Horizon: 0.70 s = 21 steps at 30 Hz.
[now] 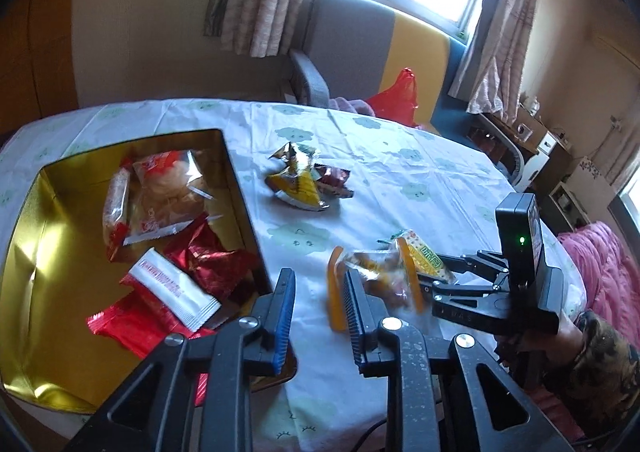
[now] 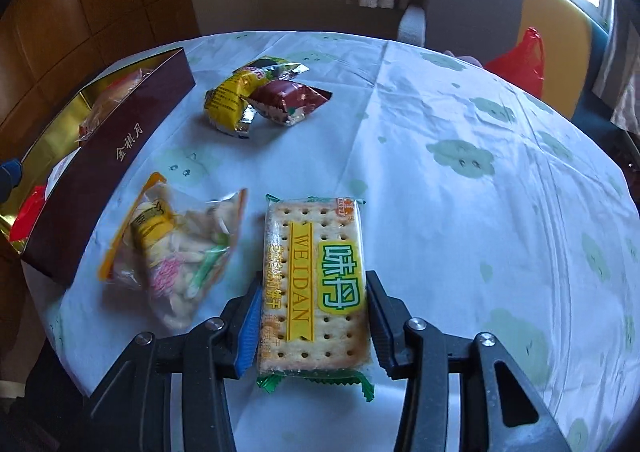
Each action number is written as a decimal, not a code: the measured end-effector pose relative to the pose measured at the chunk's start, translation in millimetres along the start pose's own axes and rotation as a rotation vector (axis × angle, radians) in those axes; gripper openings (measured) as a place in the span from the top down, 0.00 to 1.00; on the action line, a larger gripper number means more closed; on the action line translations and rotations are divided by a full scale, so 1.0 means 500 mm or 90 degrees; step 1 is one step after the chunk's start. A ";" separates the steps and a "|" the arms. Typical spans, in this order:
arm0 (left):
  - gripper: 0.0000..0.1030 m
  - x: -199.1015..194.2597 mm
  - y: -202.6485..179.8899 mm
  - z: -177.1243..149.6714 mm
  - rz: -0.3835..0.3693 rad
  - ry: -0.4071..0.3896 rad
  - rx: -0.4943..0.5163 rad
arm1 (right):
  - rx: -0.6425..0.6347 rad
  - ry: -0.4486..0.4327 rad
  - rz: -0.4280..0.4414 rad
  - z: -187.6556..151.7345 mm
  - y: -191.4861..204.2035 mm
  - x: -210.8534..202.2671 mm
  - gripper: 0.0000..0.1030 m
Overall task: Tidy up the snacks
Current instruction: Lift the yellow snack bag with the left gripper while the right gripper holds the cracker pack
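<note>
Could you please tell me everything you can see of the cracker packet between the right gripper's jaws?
The cracker packet is a flat rectangular clear wrapper with green crimped ends, showing pale dotted crackers, a yellow "WEIDAN" band and a yellow-green label. It lies face up on the cloud-print tablecloth, long side pointing away. The right gripper has a jaw at each long edge, apparently touching. A bag of mixed snacks lies just left, apart.

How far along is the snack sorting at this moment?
Partly done. Several packets already lie in the gold-lined box. The right claw is shut on the cracker pack; the left claw is open and holds nothing. Still on the tablecloth: the orange-edged clear bag, the yellow packet and the dark red packet.
</note>
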<state>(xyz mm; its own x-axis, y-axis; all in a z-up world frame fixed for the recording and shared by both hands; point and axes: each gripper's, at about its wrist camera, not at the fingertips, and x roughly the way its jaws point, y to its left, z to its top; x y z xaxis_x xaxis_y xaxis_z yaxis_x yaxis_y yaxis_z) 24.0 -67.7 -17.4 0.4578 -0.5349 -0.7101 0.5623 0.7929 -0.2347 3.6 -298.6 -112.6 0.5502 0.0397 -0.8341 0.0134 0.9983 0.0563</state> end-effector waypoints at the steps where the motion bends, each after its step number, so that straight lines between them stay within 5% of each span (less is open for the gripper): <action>1: 0.74 0.003 -0.009 0.004 -0.003 0.005 0.012 | 0.002 -0.005 -0.006 -0.008 -0.004 -0.005 0.54; 2: 0.72 0.006 -0.019 0.006 -0.004 0.008 0.026 | 0.005 -0.008 -0.011 -0.014 -0.009 -0.010 0.54; 4: 0.51 0.020 -0.045 0.009 -0.009 0.027 0.055 | 0.016 -0.012 -0.029 -0.026 -0.021 -0.020 0.54; 9: 0.35 0.065 -0.113 0.003 0.005 0.070 0.148 | 0.046 -0.030 -0.030 -0.048 -0.049 -0.032 0.54; 17: 0.17 0.147 -0.163 -0.012 0.051 0.194 0.461 | 0.061 -0.047 -0.016 -0.058 -0.056 -0.032 0.54; 21: 0.15 0.176 -0.171 -0.018 0.057 0.224 0.547 | 0.061 -0.049 -0.011 -0.059 -0.058 -0.030 0.54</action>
<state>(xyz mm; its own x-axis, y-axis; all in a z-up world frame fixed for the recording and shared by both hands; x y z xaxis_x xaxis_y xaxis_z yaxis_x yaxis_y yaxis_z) 10.0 -179.8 -65.7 0.3681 -0.2512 -0.8952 0.9159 0.2639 0.3025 -29.5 -327.1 -117.8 0.6113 0.0158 -0.7912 0.1014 0.9900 0.0981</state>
